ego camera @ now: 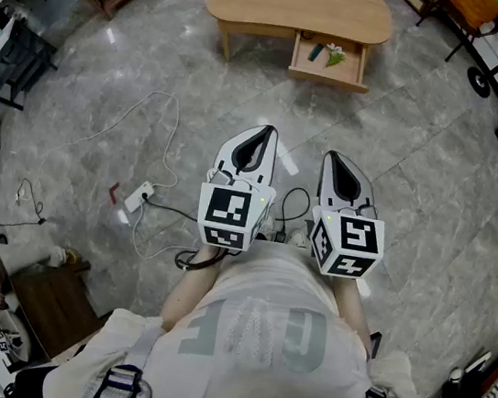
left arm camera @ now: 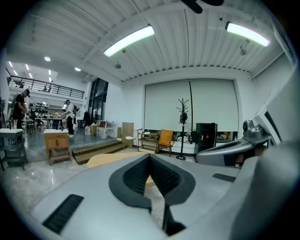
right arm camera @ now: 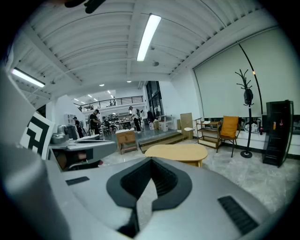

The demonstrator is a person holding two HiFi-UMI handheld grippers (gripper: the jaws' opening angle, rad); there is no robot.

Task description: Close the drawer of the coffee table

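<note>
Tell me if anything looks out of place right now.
The drawer of the coffee table stands pulled out, with small things lying inside. A white power strip and loose cables sprawl across the floor. Nothing looks spilled or broken.

Items (ego camera: 327,54) inside the drawer (ego camera: 328,79) are too small to identify.

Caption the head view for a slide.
Left gripper and right gripper, both shut, face a coffee table whose drawer stands open.
</note>
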